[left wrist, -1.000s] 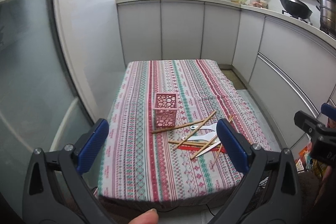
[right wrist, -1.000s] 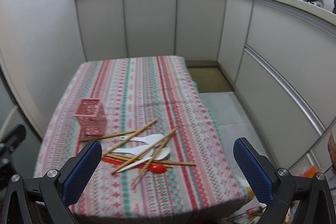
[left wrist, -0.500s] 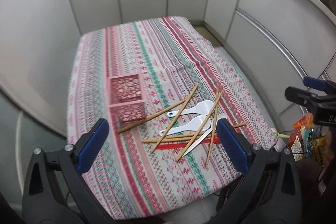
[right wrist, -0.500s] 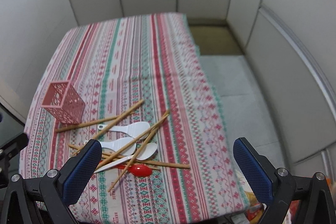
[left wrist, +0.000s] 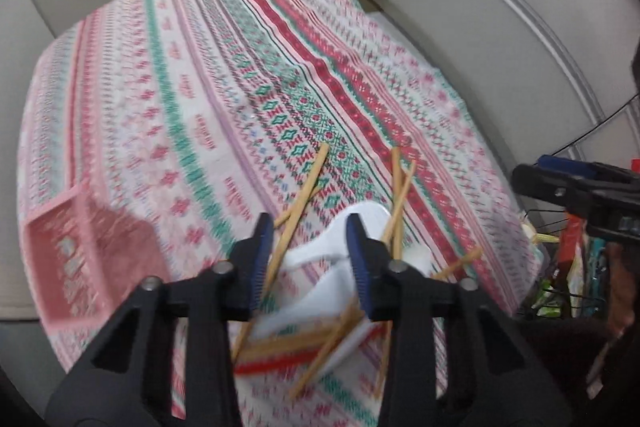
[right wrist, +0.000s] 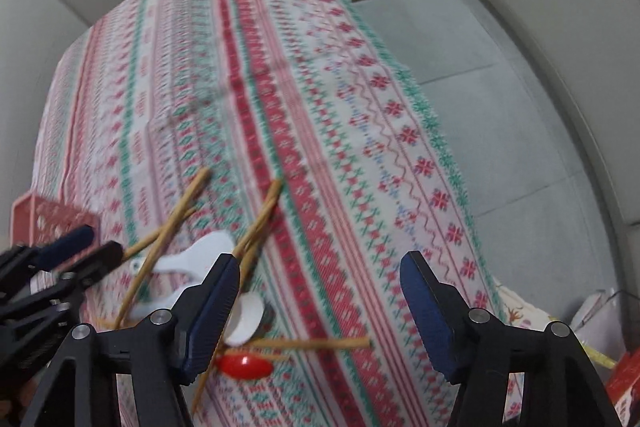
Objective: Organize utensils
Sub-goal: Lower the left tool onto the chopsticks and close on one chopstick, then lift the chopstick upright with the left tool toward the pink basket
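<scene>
Since the earlier frame both grippers are brought down close over the utensil pile, and the left gripper is narrowed from wide to a partly spread gap straddling a chopstick and a white spoon, nothing pinched. The right gripper is held wide apart. Two white spoons and one red spoon are counted; chopsticks are blurred, at least six. One pink basket sits left of the pile on the striped tablecloth. No writing is legible.
</scene>
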Available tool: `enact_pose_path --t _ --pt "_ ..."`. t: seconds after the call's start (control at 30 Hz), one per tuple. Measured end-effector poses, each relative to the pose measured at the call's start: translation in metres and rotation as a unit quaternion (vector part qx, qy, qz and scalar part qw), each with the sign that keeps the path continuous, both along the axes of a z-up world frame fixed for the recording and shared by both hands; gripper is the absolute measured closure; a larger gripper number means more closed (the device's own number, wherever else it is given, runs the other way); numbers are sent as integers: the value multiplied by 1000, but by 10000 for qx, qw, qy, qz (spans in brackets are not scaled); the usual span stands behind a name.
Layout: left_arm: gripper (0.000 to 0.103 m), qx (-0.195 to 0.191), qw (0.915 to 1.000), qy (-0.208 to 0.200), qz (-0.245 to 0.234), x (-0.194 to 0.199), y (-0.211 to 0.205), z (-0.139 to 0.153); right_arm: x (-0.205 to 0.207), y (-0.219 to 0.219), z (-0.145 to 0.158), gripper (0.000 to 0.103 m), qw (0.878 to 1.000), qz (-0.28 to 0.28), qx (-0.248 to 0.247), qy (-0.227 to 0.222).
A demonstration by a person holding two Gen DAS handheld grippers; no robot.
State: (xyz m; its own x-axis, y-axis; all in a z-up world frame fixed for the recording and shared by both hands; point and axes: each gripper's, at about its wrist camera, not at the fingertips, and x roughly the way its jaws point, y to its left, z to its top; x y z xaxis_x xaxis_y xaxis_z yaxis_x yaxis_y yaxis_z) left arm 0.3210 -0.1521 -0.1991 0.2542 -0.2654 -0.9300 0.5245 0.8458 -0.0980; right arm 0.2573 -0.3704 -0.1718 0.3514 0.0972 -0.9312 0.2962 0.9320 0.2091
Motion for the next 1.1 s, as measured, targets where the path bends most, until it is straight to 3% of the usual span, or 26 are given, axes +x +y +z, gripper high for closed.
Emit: enact_pose_path --t 0.07,0.37,0.53,0.63,0.87,1.1 --pt "76 51 9999 105 -10 13 -8 -15 8 -7 -8 32 9998 -101 136 82" --pt "77 -10 9996 253 96 48 -29 -48 30 -14 -27 31 9981 -318 421 327" --pt "92 88 9993 334 174 59 -35 -66 36 -11 -42 31 9969 -318 501 513" --pt "95 107 9997 146 169 60 -38 -64 37 -11 -50 31 9960 -383 563 585" --pt "95 47 9994 -335 45 38 -26 -25 45 -6 -63 38 9920 -530 966 621" --pt "95 -80 9985 -509 157 16 -4 4 56 1 -76 67 9858 -721 1386 613"
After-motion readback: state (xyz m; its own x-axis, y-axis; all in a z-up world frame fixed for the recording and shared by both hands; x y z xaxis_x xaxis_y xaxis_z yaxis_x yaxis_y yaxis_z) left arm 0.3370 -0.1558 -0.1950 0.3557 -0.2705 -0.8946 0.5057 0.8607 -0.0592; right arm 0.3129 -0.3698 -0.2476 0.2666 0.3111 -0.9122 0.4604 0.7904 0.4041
